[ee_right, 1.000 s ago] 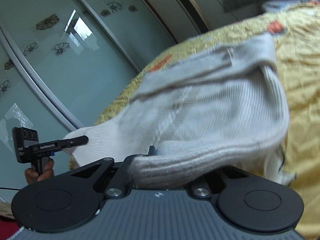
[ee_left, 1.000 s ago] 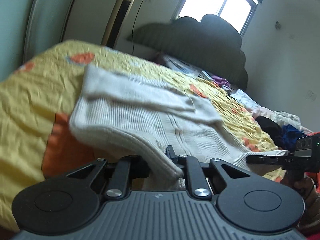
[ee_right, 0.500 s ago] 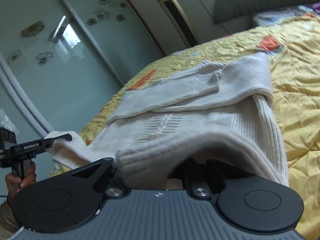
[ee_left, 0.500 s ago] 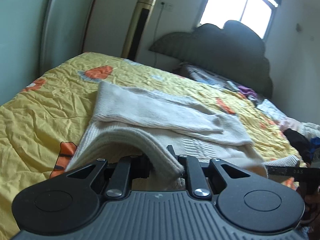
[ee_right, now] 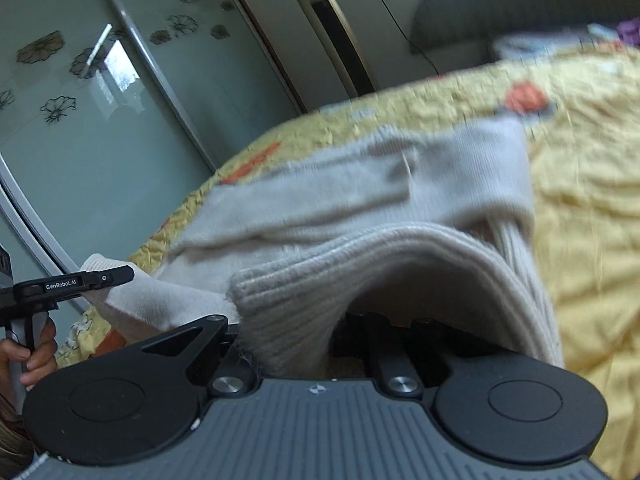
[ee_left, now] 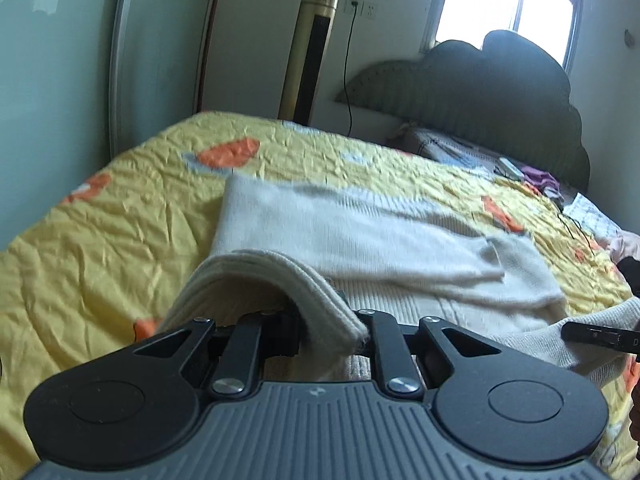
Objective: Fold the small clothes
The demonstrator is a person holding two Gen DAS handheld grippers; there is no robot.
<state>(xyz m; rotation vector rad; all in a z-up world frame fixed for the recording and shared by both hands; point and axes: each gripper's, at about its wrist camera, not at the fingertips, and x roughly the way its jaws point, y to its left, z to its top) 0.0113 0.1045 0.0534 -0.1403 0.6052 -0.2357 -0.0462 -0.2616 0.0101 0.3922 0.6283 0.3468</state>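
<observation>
Nearest the left camera, the left tool is clamped on the ribbed hem of a cream knit sweater, the thick edge draping over and between its fingers. In the right view the right tool likewise has its jaws closed on the other corner of the same hem, though the fabric hides the fingertips. Both hem corners are raised off the bed, and the stretch between them sags.

Beyond the tools, the sweater's body lies flat on the yellow quilt with both sleeves already folded across it.

The knit looks soft, light and floppy, with no stiffness of its own, so it will droop and stretch wherever it is unsupported. The ribbed hem is the thickest, grippiest place to hold, and the two corners seem well chosen for carrying the lower half evenly over the sleeves.

Farther off stand a dark headboard and a tower fan.
</observation>
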